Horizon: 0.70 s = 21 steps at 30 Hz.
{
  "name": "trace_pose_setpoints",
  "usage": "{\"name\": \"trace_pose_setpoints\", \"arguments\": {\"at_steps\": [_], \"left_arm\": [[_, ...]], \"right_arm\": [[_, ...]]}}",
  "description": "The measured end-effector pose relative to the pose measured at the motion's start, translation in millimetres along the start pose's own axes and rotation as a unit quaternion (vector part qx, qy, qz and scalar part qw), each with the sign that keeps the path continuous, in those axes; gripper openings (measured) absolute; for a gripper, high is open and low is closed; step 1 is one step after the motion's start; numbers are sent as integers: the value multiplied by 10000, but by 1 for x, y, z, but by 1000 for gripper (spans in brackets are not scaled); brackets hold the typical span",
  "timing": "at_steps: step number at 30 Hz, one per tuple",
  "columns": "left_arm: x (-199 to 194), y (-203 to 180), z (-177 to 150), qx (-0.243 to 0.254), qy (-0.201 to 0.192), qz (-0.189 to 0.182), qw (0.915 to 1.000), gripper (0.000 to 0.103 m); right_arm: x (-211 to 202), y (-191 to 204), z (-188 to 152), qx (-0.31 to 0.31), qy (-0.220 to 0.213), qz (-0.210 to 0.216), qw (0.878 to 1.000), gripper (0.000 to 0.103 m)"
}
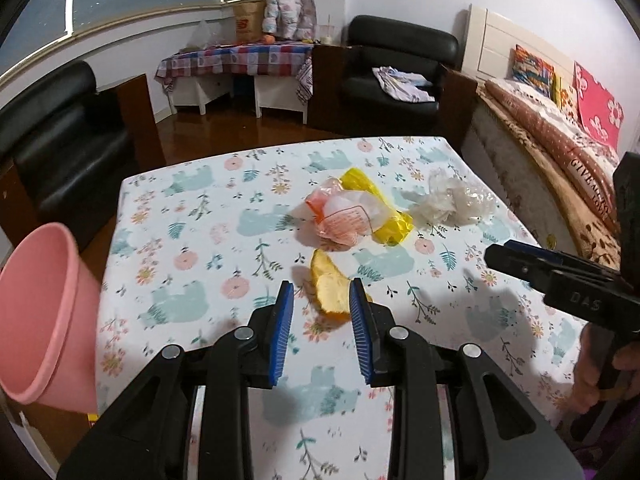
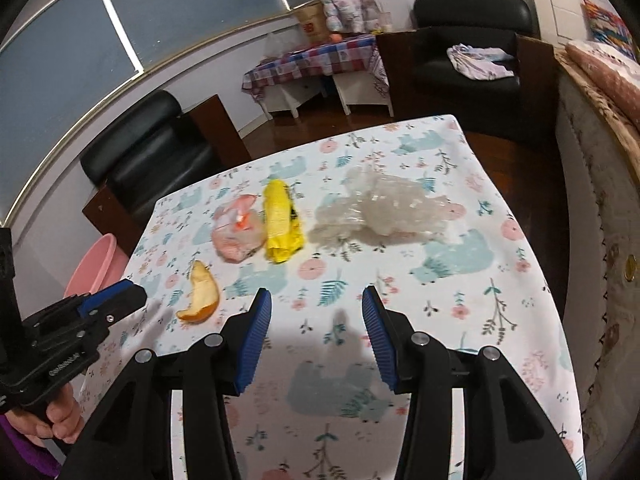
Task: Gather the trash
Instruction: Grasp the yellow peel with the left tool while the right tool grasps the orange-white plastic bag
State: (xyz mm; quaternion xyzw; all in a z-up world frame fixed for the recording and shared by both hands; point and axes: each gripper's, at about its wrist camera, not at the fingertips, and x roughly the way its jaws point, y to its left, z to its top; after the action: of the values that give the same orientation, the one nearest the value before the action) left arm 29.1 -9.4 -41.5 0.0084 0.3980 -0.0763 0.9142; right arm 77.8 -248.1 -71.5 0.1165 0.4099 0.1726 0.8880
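Trash lies on a floral tablecloth [image 1: 192,248]: an orange peel [image 1: 330,286], an orange-printed clear wrapper [image 1: 344,216], a yellow plastic bag [image 1: 384,208] and a crumpled clear plastic bag [image 1: 452,198]. My left gripper [image 1: 320,294] is open, its blue pads on either side of the peel's near end, just above the table. My right gripper [image 2: 316,300] is open and empty above the table, nearer than the clear bag [image 2: 384,210]. The peel [image 2: 202,294], wrapper [image 2: 238,232] and yellow bag [image 2: 282,224] lie to its left. A pink bin [image 1: 44,320] stands by the table's left edge.
Black armchairs [image 1: 60,148] [image 1: 396,68] stand beyond the table, with a low checkered-cloth table [image 1: 236,60] by the window. A bed [image 1: 560,152] runs along the right side. The pink bin also shows in the right wrist view [image 2: 94,268].
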Motion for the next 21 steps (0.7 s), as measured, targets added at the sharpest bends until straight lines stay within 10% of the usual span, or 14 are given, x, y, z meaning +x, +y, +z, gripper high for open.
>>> {"name": "trace_pose_setpoints", "arguments": {"at_steps": [17, 21], "left_arm": [[66, 4, 5, -181, 629, -101, 9978, 28], [65, 2, 3, -140, 556, -57, 9983, 6]], "right_arm": [[28, 24, 31, -222, 157, 781, 9966, 47], [42, 44, 39, -538, 181, 781, 9953, 47]]}}
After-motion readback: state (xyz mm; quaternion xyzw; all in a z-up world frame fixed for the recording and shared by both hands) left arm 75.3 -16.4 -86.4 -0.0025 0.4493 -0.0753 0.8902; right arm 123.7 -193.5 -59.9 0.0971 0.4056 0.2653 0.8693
